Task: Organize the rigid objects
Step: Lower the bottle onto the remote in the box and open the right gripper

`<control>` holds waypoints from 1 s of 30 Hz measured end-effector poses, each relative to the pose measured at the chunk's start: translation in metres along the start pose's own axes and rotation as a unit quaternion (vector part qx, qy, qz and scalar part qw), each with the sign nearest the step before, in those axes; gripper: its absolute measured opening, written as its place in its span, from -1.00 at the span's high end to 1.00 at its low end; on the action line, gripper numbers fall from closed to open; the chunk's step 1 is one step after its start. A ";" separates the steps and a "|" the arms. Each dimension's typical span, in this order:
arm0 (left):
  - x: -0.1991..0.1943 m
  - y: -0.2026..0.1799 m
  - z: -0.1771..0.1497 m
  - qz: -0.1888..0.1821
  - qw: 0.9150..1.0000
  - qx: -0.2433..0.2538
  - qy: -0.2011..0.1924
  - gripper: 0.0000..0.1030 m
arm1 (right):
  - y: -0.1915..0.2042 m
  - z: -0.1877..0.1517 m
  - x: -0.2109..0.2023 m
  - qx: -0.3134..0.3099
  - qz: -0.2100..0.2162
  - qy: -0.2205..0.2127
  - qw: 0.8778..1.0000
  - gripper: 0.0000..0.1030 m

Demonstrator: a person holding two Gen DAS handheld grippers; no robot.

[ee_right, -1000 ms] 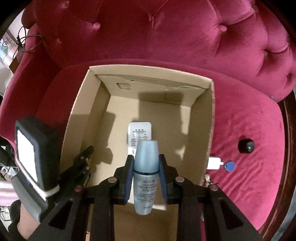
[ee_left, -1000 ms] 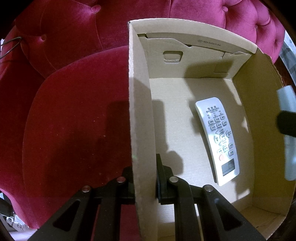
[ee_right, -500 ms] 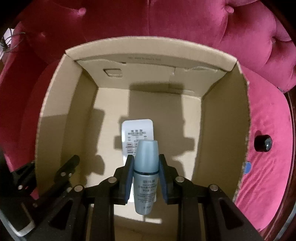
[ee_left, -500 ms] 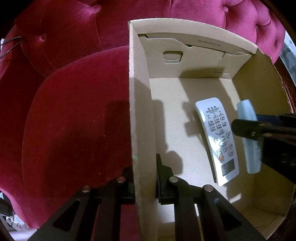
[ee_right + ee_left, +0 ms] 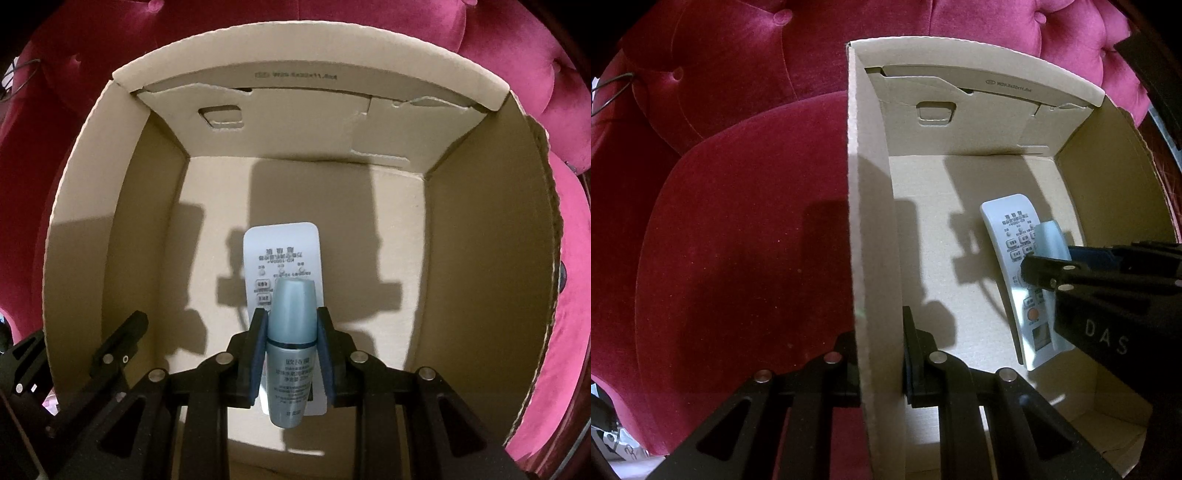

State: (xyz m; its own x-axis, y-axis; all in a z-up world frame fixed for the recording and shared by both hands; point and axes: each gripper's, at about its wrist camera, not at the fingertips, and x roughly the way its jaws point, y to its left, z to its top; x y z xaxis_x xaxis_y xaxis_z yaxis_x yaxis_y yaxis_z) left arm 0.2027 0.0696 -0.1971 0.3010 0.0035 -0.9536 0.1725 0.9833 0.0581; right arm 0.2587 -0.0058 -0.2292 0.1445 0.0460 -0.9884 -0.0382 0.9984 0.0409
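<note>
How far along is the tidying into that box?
Partly done. A white remote already lies flat on the cardboard box floor. The right gripper holds a blue bottle above it; the left gripper pinches the box wall. The bottle is not yet set down.

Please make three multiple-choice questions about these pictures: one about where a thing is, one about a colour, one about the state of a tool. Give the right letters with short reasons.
1. Where does the remote lie?
A. on the sofa seat
B. on the box floor
C. on top of the box wall

2. What colour is the sofa?
A. red
B. grey
C. green

3. What does the right tool do?
A. hangs open and empty
B. grips the remote
C. grips the bottle

Key: 1 B, the remote lies flat inside the box. 2 A, red velvet surrounds the box. 3 C, both pads press the bottle's sides, above the remote.

The left tool is shut on the box wall.
</note>
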 end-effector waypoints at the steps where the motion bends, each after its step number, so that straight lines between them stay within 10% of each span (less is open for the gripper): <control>1: 0.000 0.000 0.000 0.000 1.000 0.000 0.000 0.70 | 0.000 0.001 0.001 0.000 0.000 0.000 1.000 0.48; 10: 0.000 0.001 0.000 -0.001 1.000 0.000 0.001 0.70 | -0.005 0.001 -0.002 -0.008 0.006 -0.003 1.000 0.44; 30: 0.001 0.002 0.000 -0.001 1.000 0.000 0.001 0.70 | -0.014 0.000 -0.044 -0.026 0.002 -0.041 0.999 -0.29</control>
State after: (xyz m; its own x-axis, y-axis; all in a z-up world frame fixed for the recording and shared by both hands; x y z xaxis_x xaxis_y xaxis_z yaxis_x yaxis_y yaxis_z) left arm 0.2035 0.0717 -0.1974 0.2993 0.0018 -0.9542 0.1732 0.9833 0.0561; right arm 0.2526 -0.0220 -0.1866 0.2249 0.0541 -0.9729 -0.0903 0.9953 0.0345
